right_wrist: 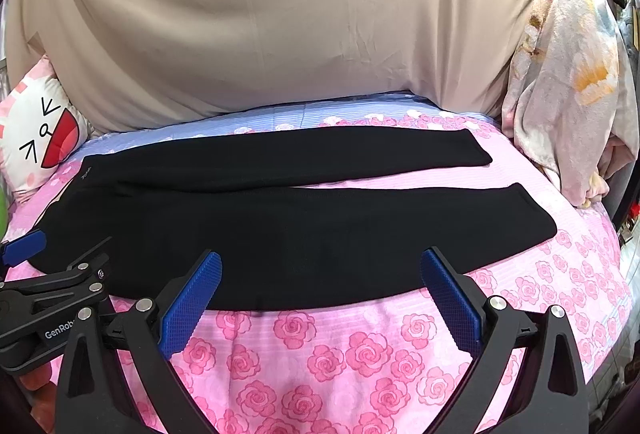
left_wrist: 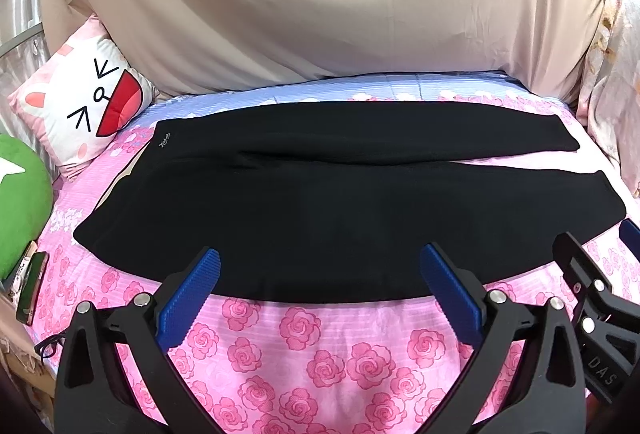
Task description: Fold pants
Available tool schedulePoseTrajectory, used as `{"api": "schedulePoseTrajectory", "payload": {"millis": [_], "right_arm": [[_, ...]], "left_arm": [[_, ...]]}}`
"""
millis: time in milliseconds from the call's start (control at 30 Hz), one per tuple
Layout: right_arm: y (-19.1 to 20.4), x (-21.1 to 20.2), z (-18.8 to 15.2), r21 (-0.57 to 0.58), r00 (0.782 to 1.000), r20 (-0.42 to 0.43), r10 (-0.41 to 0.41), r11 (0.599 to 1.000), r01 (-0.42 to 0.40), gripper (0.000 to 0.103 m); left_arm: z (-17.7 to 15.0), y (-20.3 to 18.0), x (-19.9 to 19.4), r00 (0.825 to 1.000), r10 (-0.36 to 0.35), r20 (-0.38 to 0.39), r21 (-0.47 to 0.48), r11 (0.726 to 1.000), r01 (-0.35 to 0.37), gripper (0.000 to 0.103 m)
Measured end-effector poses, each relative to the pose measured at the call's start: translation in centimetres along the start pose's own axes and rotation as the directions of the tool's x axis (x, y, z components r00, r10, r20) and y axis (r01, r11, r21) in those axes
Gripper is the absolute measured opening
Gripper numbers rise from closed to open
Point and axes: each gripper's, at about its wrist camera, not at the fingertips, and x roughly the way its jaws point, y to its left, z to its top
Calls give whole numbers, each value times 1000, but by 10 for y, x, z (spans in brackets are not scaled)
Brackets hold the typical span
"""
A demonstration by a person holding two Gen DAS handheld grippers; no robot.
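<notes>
Pants (left_wrist: 344,209), black, lie flat across the middle of the frame on a pink rose-print sheet (left_wrist: 296,350), waistband toward the left and both legs running to the right with a thin wedge of sheet showing between them. Nothing rests on the cloth.

A beige cover (left_wrist: 320,1) rises behind the pants and fills the upper frame. At the left edge a cartoon-face pillow (left_wrist: 86,101) leans against it, with a green plush (left_wrist: 20,201) below and a phone (left_wrist: 30,286) lying at the bed's lower left edge. At the right a pale flowered blanket (right_wrist: 568,81) is bunched up, close to the leg ends but not touching them.

The left gripper (left_wrist: 320,276) has its blue pads spread wide, their tips over the near edge of the pants, nothing between them. The right gripper (right_wrist: 322,276) is likewise spread wide over the near edge, empty.

The left wrist view shows the phone and the plush clearly, and the right gripper's black frame at its lower right. The right wrist view shows more of the flowered blanket and clutter beyond it at the right edge, with the left gripper at its lower left.
</notes>
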Motion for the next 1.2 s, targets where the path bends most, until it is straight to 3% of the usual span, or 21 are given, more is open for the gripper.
{"api": "schedulePoseTrajectory", "payload": {"millis": [1200], "right_arm": [[-1,0,0,0,1000,-3,-1,1000,1,98]], "left_arm": [[3,4,0,1000,-3,-7,2,1000,3,98]]}}
